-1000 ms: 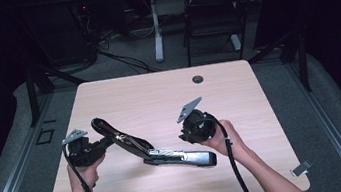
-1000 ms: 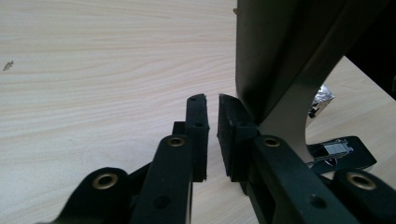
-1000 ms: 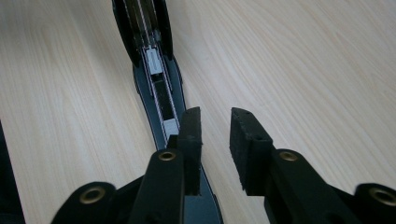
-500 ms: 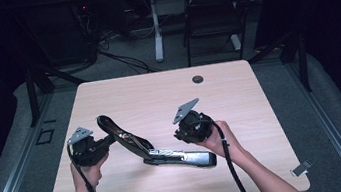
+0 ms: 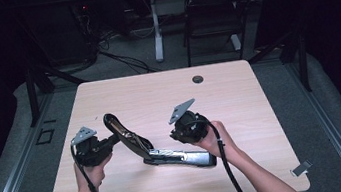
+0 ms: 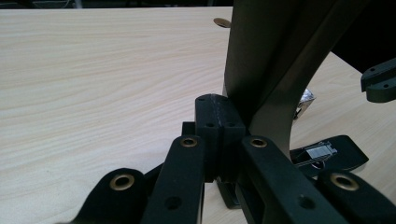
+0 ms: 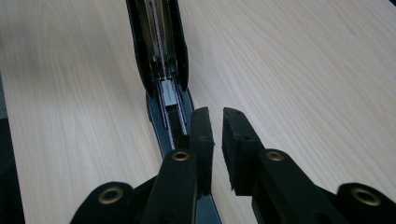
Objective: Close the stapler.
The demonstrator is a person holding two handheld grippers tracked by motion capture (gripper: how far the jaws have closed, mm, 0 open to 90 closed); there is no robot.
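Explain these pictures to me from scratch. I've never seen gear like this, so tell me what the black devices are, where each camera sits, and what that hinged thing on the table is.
No robot here: a person sits at a wooden table and holds a hand-operated two-jaw gripper in each hand. The high view looks down from above the person's side, forearms entering at the bottom. The other two pictures come from small cameras riding on each gripper, looking along its black jaws.

On the table lies a black stapler, swung open: its base rests flat while the top arm angles upward.

The left gripper appears closed against that raised arm; the exact grip is partly hidden. The right gripper hovers over the base, jaws slightly apart, holding nothing; the staple channel shows ahead of it.

A small round hole sits near the table's far edge.
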